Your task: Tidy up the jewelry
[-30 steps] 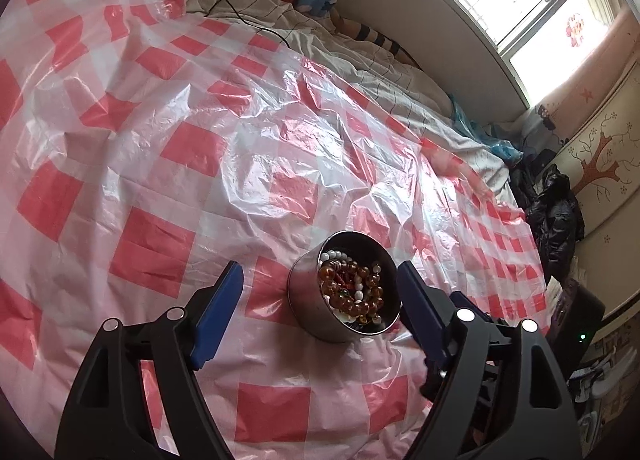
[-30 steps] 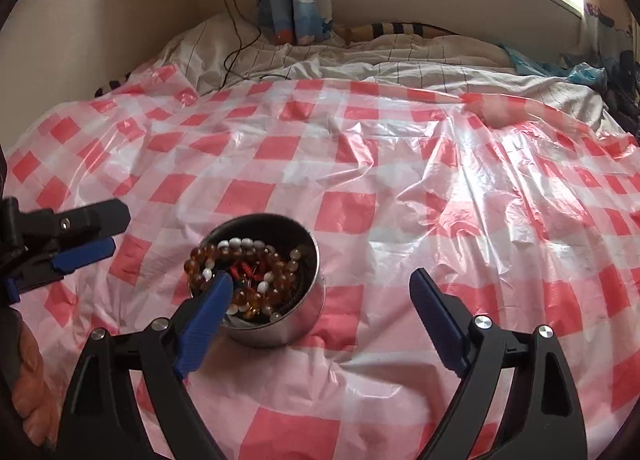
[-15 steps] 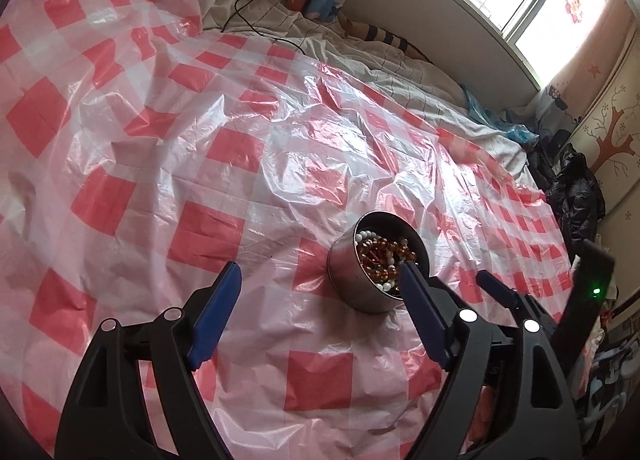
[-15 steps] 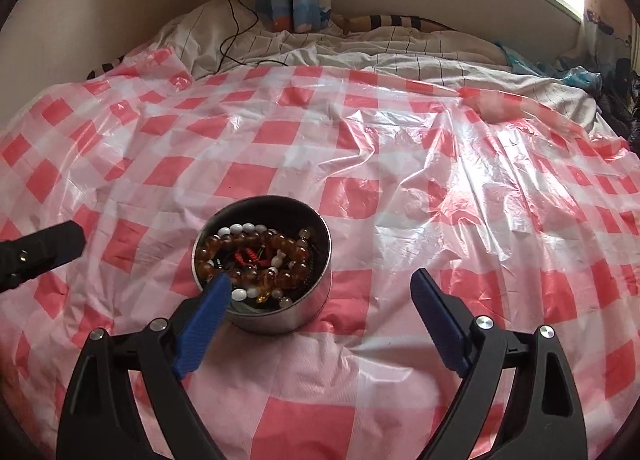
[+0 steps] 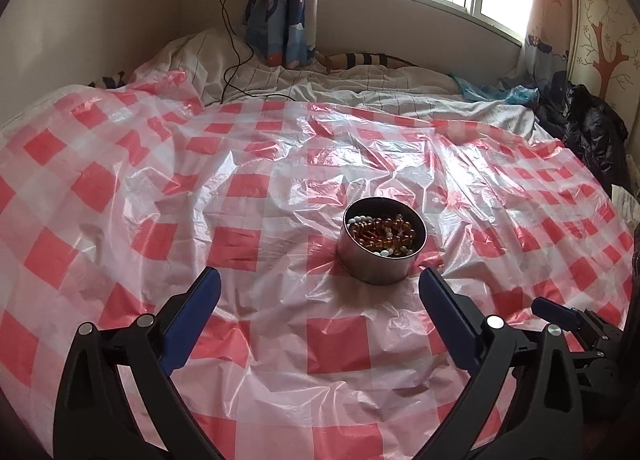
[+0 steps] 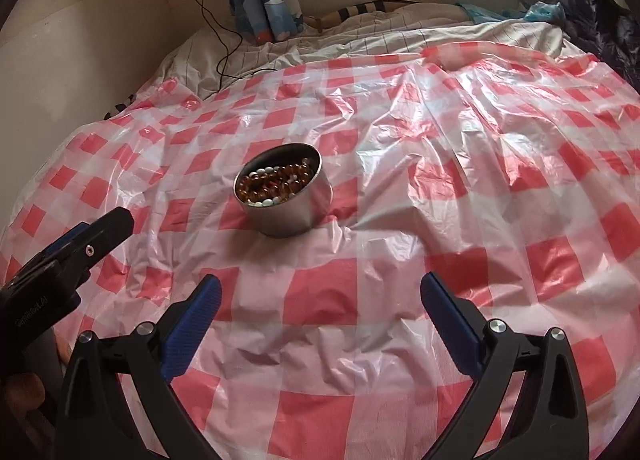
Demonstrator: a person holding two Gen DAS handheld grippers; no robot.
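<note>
Both grippers stand wide apart with nothing between the blue pads: your left gripper (image 5: pixel 319 292) has just been opening, and so has your right gripper (image 6: pixel 320 300), and both hang clear of the work.

The jewelry is in the round metal tin (image 5: pixel 380 260): amber and white beads (image 5: pixel 380 234) heaped close to its rim. The tin sits upright on the sheet, just beyond your left gripper and toward its right pad; from the right gripper it lies farther off, to the left.

Your risks, as I judge them: the beads are piled high and probably strung, so catching one loop could drag others over the rim. The tin looks light and smooth-sided; a sideways nudge from a pad may tip or slide it. The red-and-white checked plastic sheet (image 6: pixel 460 187) is thin, glossy and wrinkled over a soft bed, so it gives under pressure, and spilled beads would roll into the creases.

Beyond the sheet lies striped bedding (image 5: pixel 380 91), with a black cable (image 5: pixel 236 59) trailing down from the wall, patterned curtains and a bright window at the far side.
</note>
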